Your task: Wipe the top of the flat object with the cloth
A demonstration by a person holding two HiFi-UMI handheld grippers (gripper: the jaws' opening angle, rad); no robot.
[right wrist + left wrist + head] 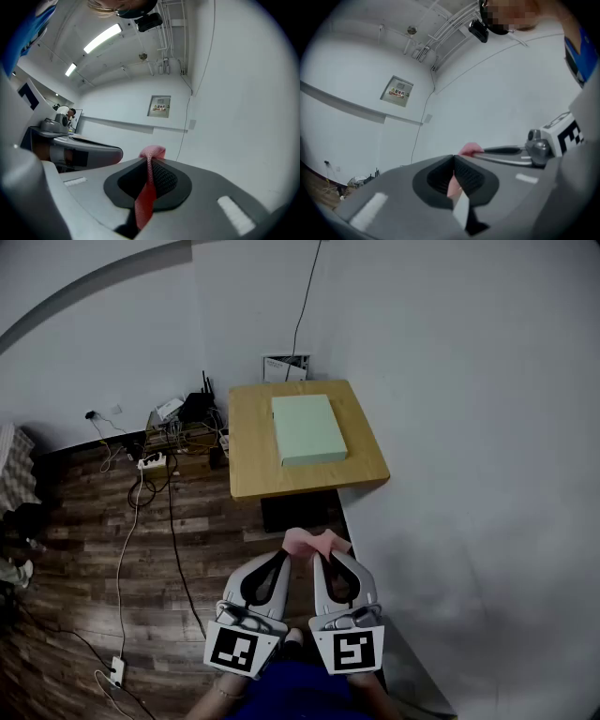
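At 6 o'clock in the head view, the hands are cut off by the picture edge. The left gripper (285,557) and the right gripper (324,559) stand side by side, both pointing to 12 o'clock. Each has its fingers (474,179) closed tight on the pink cloth (309,542), which bunches between the two tips. The rest of the cloth is hidden by the grippers.

Well apart, at 12 o'clock, stands a wooden desk (251,451). Its legs are hidden, and I cannot make out a dark thing under its near edge. The pale green flat object (307,427) lies on the desk top, untouched. At 10 o'clock, cables (173,540) and a power strip (150,462) lie on the floor (75,568).
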